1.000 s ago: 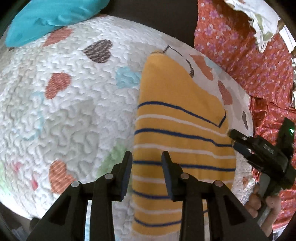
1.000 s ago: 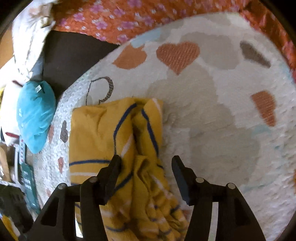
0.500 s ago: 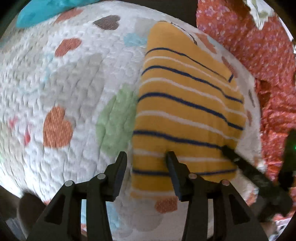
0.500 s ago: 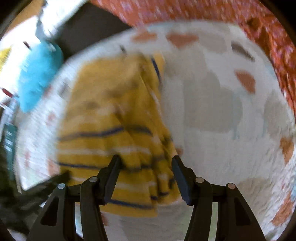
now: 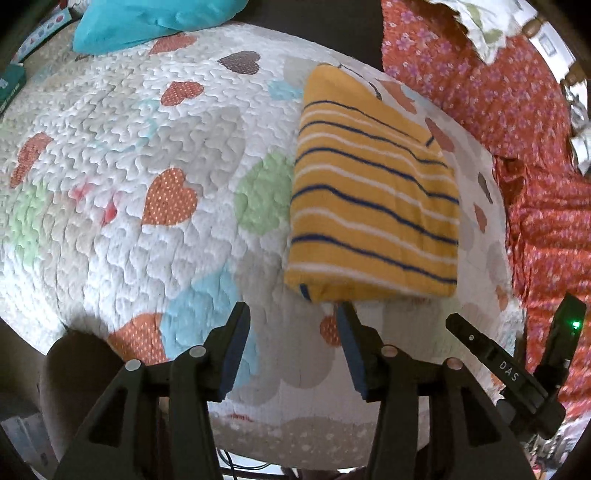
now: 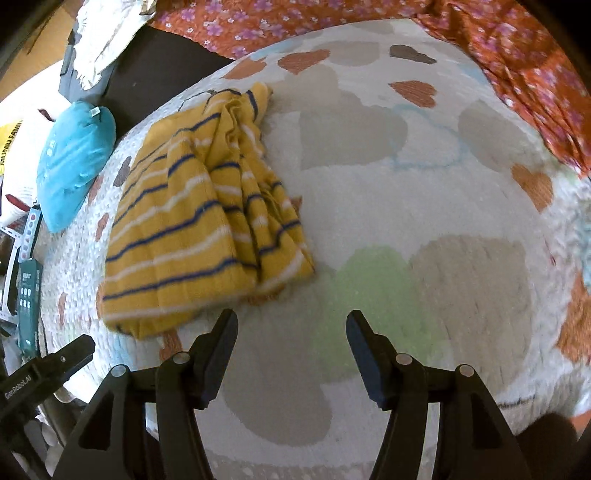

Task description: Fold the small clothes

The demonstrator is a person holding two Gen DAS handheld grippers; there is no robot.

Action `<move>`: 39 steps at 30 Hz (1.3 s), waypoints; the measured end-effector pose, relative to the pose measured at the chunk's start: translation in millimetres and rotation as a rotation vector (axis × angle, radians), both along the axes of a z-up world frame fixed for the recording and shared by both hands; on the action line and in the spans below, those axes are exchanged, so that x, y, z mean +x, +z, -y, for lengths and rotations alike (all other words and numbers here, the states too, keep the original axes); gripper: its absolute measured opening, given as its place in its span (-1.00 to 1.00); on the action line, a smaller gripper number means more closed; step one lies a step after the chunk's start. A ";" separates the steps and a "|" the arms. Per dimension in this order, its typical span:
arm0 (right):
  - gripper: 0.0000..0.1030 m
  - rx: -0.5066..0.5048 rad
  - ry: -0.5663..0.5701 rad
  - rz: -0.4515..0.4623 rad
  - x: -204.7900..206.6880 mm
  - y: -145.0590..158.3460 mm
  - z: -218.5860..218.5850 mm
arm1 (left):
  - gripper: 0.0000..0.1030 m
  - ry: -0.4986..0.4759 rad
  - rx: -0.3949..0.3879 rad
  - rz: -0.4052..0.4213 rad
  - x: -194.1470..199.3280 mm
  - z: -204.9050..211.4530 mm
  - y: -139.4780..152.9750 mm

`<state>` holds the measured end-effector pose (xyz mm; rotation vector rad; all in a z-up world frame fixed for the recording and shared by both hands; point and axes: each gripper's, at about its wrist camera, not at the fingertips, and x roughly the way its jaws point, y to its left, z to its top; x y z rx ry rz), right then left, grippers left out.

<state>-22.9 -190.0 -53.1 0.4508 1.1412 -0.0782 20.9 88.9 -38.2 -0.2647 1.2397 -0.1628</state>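
Both grippers — left (image 5: 291, 325) and right (image 6: 291, 332) — hang wide and empty just off the folded yellow shirt (image 5: 373, 206) on the quilt (image 5: 129, 166).

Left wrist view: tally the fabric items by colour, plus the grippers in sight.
Yellow striped garment: 1
Teal pillow: 1
White heart quilt: 1
Orange floral cloth: 1
Grippers: 2, left gripper and right gripper, both open
Total: 6

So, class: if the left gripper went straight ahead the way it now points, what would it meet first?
Probably the near folded edge of the yellow garment with blue and white stripes, just beyond the open left gripper. Depth is unclear, so it may brush the white heart-patterned quilt first.
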 end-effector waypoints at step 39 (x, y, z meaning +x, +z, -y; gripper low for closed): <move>0.89 -0.050 0.044 -0.017 151.2 -15.6 -16.0 | -0.01 0.046 0.059 -0.015 4.3 -18.3 -13.2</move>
